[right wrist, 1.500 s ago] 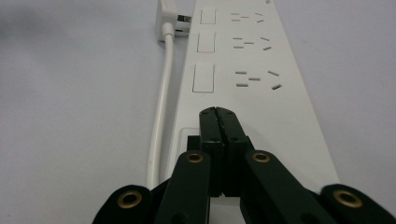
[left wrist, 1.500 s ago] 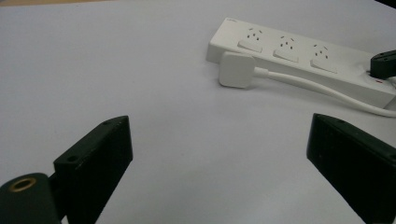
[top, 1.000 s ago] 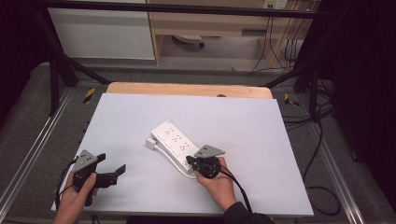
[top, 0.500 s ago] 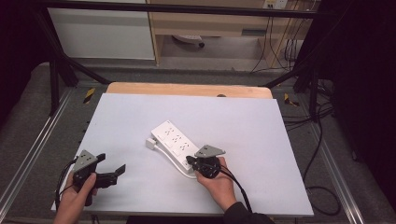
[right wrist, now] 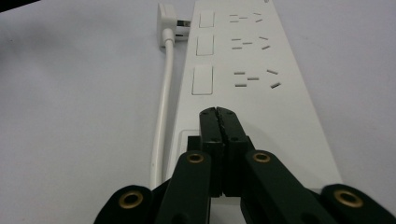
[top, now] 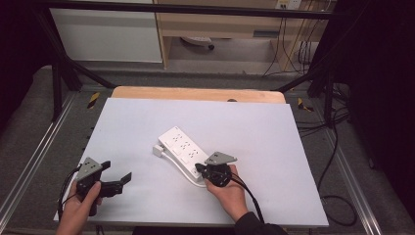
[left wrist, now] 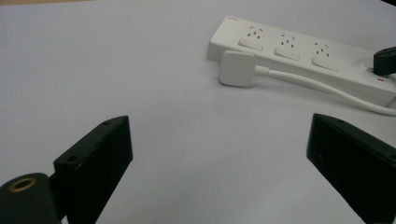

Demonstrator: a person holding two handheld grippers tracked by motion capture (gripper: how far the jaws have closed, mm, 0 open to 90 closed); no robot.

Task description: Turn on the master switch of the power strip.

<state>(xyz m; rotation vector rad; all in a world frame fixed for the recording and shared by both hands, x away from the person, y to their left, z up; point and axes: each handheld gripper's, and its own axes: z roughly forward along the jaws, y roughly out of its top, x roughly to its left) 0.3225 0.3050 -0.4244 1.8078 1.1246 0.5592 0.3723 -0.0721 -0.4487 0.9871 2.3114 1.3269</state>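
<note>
Two closed jaws of the right gripper (right wrist: pixel 218 114) rest on the near end of the power strip (right wrist: pixel 252 60), so press straight down on its switch while the left gripper (left wrist: pixel 217 149), jaws apart, waits beside it.

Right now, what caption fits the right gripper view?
Shut black right gripper rests over the white plastic power strip beside its white cable.

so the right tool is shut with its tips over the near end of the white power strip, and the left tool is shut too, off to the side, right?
Not quite: the left tool is open, its jaws standing wide apart in the left gripper view. The rest holds: the right tool is shut over the near end of the white power strip.
</note>
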